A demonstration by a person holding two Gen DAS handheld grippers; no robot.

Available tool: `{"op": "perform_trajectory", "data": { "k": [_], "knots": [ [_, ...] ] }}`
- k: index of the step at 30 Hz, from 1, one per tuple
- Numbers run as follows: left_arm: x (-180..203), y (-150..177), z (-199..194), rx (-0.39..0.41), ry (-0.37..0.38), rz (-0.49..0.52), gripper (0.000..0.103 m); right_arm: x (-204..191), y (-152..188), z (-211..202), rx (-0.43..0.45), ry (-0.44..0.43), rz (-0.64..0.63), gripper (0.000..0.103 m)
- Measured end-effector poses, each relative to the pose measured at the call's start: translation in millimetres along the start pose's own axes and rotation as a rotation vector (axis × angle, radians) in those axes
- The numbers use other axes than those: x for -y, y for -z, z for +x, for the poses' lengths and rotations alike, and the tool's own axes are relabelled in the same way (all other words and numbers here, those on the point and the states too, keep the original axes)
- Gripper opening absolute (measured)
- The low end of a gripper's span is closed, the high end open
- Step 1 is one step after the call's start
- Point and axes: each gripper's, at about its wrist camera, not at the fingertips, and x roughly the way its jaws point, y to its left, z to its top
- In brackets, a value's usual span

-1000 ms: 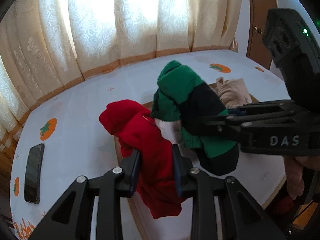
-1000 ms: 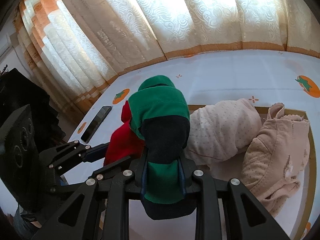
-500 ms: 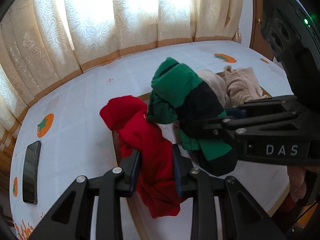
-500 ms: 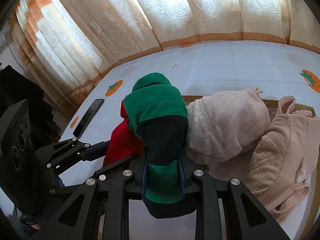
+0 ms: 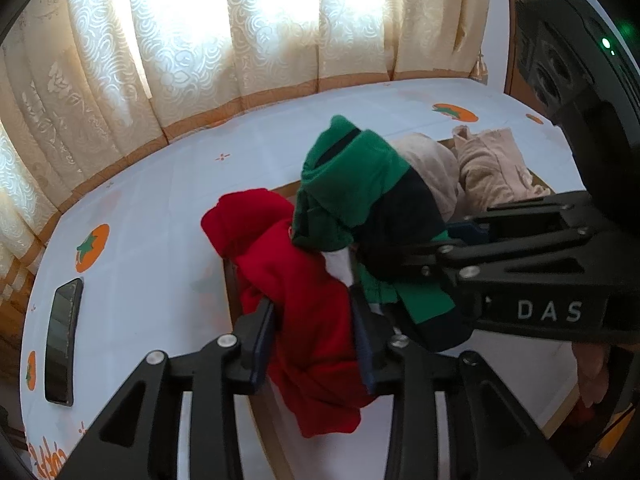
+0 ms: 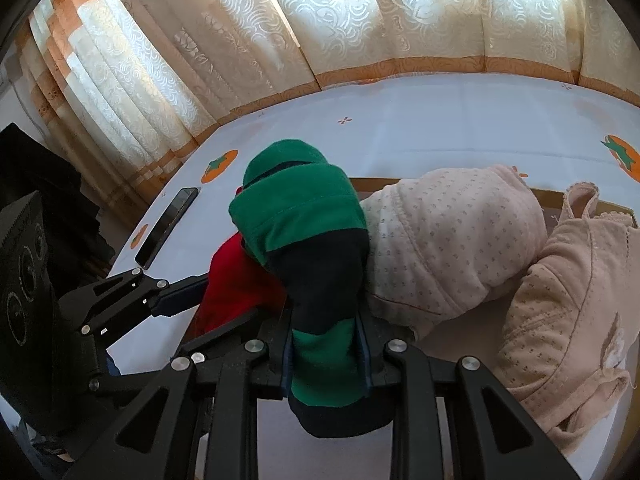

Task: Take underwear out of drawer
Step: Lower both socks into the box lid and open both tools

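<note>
Left gripper (image 5: 312, 336): I'm clamped on the red underwear (image 5: 304, 300), its length hanging down through my jaws.
Right gripper (image 6: 325, 354): clamped on the green-and-navy underwear (image 6: 308, 240), bunched upward.
Position: both garments are above the drawer (image 5: 231, 292), touching each other.
Hidden: drawer floor, lower hems.

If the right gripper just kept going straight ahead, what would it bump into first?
The right gripper is shut on the green pair. Ahead lies the cloth-covered table, then the curtain; depth is hard to judge.
</note>
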Motion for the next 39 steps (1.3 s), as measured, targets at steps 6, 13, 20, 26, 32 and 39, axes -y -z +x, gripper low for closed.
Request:
{"op": "perform_trajectory", "data": {
  "k": [6,13,20,26,32,39],
  "knots": [
    [-1,1,-1,0.005,-0.009,-0.003,0.038,1,1,-1,-0.001,0.008,-0.014,0.028],
    [0,3,-3,0.01,-0.018,-0.002,0.046,-1,2,-2,-0.006,0.012,-0.019,0.037],
    [1,3,-8,0.02,-0.026,-0.002,0.059,-4,4,-3,-0.014,0.027,-0.032,0.048],
    [2,2,-11,0.03,-0.043,0.003,0.068,-4,5,-4,-0.018,0.039,-0.035,0.053],
    [1,3,-11,0.029,-0.044,-0.001,0.07,-2,9,-6,-0.017,0.046,-0.037,0.055],
    [0,7,-13,0.034,-0.043,-0.01,0.072,-2,14,-9,-0.019,0.06,-0.044,0.059]
  ]
}}
